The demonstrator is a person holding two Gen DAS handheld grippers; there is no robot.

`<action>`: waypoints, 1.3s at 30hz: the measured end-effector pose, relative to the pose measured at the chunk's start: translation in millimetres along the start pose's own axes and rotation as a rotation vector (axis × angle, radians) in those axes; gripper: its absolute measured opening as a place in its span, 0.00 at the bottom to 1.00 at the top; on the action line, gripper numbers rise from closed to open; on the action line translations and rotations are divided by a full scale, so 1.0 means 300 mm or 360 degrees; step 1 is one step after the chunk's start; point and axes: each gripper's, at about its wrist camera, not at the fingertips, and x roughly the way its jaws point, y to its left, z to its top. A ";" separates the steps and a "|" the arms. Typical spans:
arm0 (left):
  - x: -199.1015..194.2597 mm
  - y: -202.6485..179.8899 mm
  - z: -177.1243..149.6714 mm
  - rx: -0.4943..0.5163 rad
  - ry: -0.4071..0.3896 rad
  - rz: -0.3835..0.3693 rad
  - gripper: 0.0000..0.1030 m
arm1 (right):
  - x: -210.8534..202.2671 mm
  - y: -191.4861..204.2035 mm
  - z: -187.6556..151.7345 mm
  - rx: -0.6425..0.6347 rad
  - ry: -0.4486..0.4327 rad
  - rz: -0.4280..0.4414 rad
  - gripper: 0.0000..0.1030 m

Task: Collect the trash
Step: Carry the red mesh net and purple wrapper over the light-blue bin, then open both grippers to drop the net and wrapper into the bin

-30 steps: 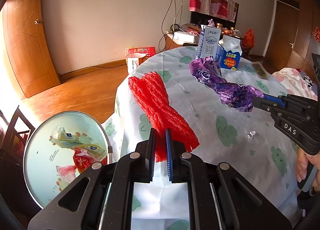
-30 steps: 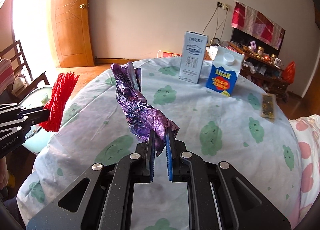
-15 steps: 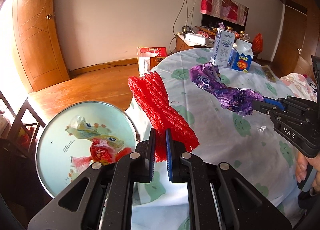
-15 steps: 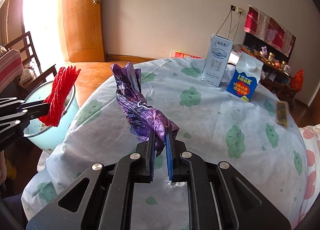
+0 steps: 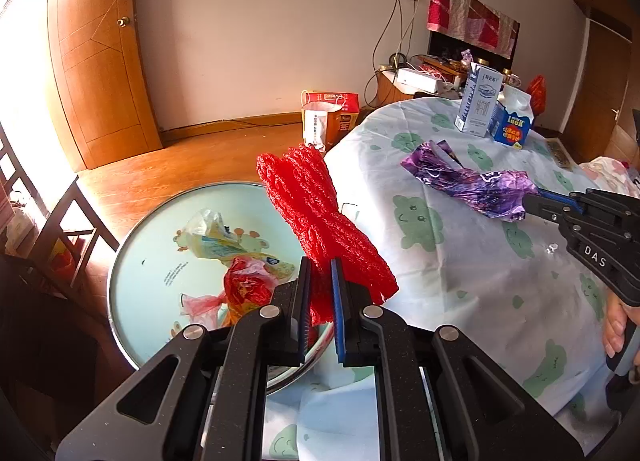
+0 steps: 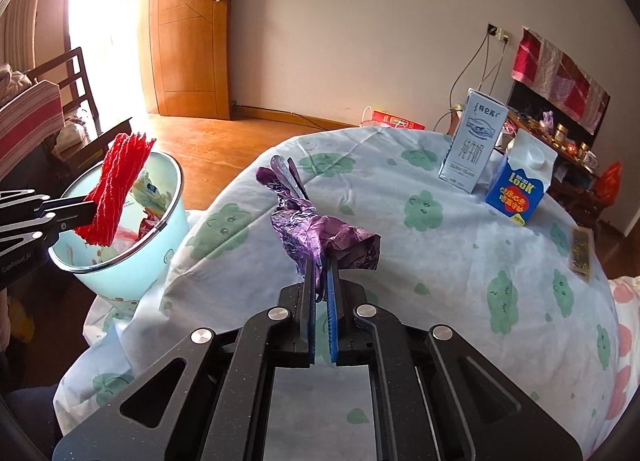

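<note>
Dangling red net (image 5: pixel 320 213) clamped in left tongs (image 5: pixel 320 273).

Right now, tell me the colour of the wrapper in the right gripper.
Purple wrapper; clearest in right wrist view.

A wooden door (image 6: pixel 188 29) stands in the far wall, with a dark chair (image 6: pixel 80 85) to its left. Right of the door, a red and white paper bag (image 5: pixel 326 117) sits on the wood floor (image 5: pixel 192 157), and beyond that bag a cluttered cabinet (image 6: pixel 560 141) lines the wall under a red cloth (image 6: pixel 560 73).
</note>
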 end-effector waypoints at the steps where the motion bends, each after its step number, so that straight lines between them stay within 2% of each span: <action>1: -0.001 0.007 -0.002 -0.0006 0.0000 0.0004 0.09 | -0.003 0.000 0.001 0.0005 -0.0007 0.0011 0.04; 9: -0.025 0.059 -0.006 -0.0035 -0.0018 0.0043 0.09 | -0.038 0.015 0.026 -0.0016 -0.0125 0.0067 0.03; 20: -0.057 0.166 -0.049 -0.0077 0.0008 0.0156 0.09 | -0.037 0.109 0.096 -0.0091 -0.0195 0.0158 0.03; 39: -0.076 0.283 -0.093 -0.0145 0.0037 0.0252 0.09 | -0.003 0.290 0.153 -0.0251 -0.0177 0.0260 0.03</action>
